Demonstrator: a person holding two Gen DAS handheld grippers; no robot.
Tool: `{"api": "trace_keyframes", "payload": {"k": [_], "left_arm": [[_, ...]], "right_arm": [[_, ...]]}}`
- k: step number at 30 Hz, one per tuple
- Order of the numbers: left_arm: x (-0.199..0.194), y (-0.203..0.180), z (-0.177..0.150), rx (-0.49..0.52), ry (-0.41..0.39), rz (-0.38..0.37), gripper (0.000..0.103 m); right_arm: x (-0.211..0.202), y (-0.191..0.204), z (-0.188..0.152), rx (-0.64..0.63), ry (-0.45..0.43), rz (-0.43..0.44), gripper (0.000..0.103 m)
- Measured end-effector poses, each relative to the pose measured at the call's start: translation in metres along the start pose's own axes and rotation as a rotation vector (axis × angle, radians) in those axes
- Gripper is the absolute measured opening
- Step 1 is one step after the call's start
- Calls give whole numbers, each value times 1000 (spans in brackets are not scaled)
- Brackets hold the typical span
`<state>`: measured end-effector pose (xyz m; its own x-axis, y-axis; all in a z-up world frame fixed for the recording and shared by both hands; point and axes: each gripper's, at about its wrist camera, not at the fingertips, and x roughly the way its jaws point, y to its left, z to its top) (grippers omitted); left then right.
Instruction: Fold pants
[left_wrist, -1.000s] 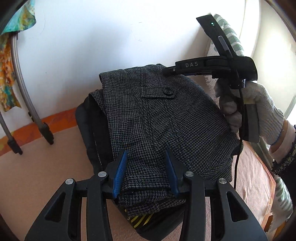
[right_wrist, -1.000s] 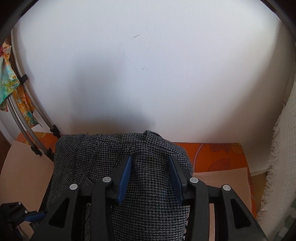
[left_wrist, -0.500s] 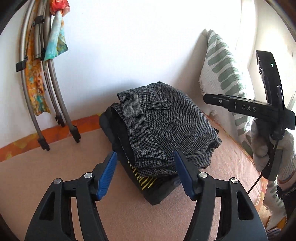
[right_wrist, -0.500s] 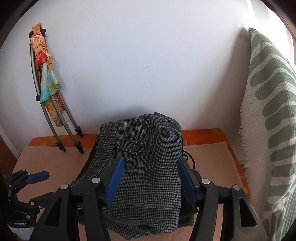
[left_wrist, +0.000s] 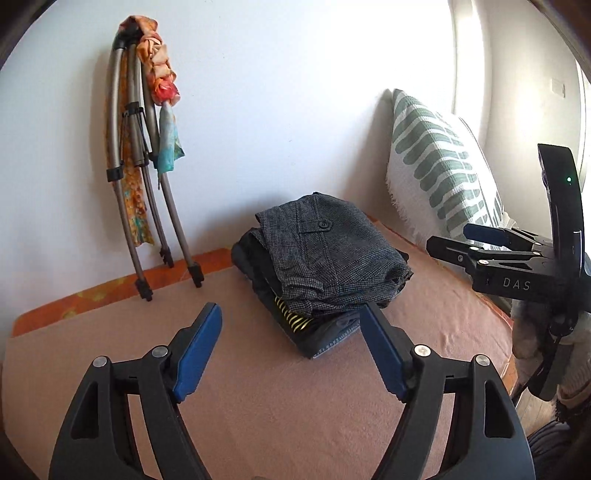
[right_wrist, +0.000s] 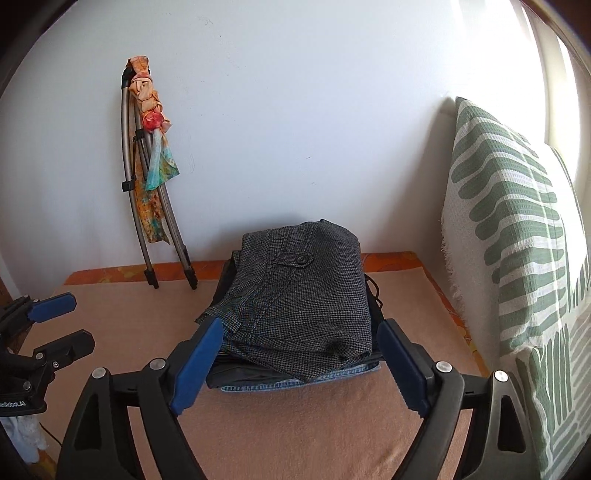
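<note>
Grey checked pants (left_wrist: 328, 258), folded, atop a clothes stack (right_wrist: 295, 373) near the wall, on pink cloth (left_wrist: 258, 406) bare in front. Left gripper (left_wrist: 291, 354) and right gripper (right_wrist: 299, 365) gaping wide, holding nothing, clear of the stack. "DAS" printed on the right gripper's side.

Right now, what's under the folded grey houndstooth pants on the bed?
The grey houndstooth pants top a stack: a dark folded garment, something black with yellow stripes, and blue denim at the bottom. How many pieces there are in all is hidden.
</note>
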<state>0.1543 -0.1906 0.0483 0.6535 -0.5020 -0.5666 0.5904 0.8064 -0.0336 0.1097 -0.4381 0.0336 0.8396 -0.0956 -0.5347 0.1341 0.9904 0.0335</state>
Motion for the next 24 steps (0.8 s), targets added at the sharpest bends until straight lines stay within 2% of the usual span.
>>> {"api": "trace_keyframes", "payload": {"k": [3,7,15,24], "left_arm": [[-15,-1,-9,0,-26,18,81],[-27,-3,-21,-2,-33,31,85],[-25,-6,-36,10,14,39,85],[-28,12,-40,-61,32,48,85]], "right_arm": [[-17,9,-13,29,-28,-14,93],[-37,23,-32,35,-64,-57,103],[-40,37,-55,36,-58,-52,103],[-26,39,-66,58,-23,-23,103]]}}
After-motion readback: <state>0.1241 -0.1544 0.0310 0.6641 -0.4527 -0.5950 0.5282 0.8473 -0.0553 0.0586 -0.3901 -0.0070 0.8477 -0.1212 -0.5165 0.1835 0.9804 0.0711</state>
